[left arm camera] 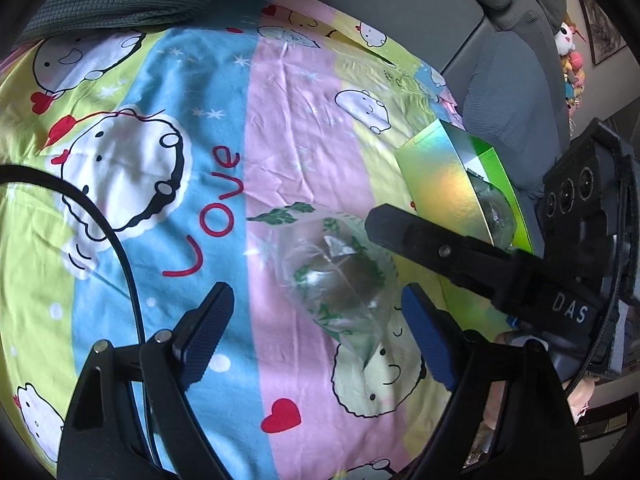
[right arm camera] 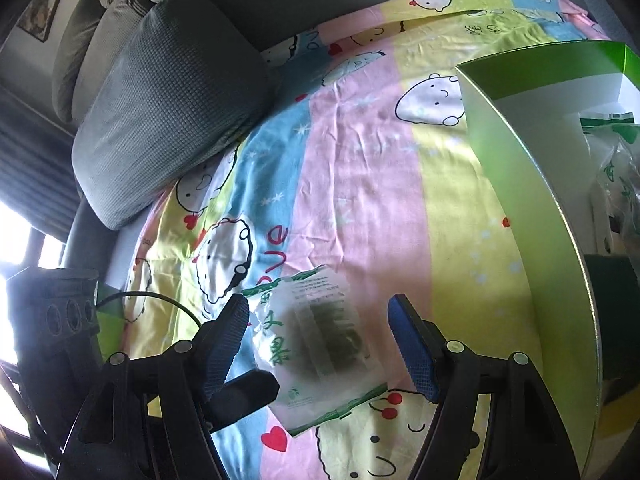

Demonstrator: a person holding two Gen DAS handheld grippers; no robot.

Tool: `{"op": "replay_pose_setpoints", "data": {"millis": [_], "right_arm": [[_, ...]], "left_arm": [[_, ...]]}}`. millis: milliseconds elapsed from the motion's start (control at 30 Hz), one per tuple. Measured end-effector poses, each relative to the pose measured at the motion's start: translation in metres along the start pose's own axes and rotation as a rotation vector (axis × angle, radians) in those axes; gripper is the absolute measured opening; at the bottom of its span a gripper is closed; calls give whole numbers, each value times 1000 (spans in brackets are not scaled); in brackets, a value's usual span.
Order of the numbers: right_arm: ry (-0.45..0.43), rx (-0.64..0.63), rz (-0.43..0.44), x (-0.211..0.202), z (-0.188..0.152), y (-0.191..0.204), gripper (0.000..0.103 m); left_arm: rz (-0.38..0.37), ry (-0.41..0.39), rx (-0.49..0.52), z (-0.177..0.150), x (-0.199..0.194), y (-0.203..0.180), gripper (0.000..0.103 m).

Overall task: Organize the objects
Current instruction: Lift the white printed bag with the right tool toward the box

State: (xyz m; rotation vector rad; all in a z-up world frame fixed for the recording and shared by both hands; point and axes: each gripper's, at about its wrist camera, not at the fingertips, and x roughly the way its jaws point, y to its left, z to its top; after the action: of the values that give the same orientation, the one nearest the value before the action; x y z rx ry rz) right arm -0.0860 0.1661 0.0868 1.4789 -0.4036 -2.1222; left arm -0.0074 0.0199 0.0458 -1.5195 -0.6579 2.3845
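Observation:
A clear plastic bag (left arm camera: 340,276) printed in green, with a dark round lump inside, lies flat on the cartoon bedsheet (left arm camera: 160,120). My left gripper (left arm camera: 320,320) is open, and the bag sits just ahead between its fingers without being pressed. In the right wrist view the same bag (right arm camera: 320,336) lies between the spread fingers of my open right gripper (right arm camera: 320,332). From the right, a black finger (left arm camera: 440,244) of the right gripper reaches in over the bag's far edge. A black finger (right arm camera: 244,394) of the left gripper shows at the bag's left side.
An open green box (right arm camera: 520,200) with a shiny rainbow wall (left arm camera: 452,184) stands to the right of the bag and holds more printed bags (right arm camera: 616,160). A grey cushion (right arm camera: 168,112) rests on the sheet's far left. A black cable (left arm camera: 120,248) crosses the left side.

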Motion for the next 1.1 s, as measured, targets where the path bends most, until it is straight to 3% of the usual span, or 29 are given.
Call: {"op": "replay_pose_setpoints", "data": {"millis": [133, 433, 767, 1100], "right_arm": [[-13, -23, 7, -4, 0, 3, 74], [60, -2, 19, 18, -3, -2, 74], [114, -9, 56, 37, -9, 2, 66], [82, -17, 58, 33, -9, 5, 63]], "left_arm": [[10, 23, 11, -3, 7, -4, 84], [-5, 64, -4, -5, 20, -4, 82], [-21, 73, 15, -7, 27, -9, 66], [-40, 38, 42, -8, 21, -15, 56]]}}
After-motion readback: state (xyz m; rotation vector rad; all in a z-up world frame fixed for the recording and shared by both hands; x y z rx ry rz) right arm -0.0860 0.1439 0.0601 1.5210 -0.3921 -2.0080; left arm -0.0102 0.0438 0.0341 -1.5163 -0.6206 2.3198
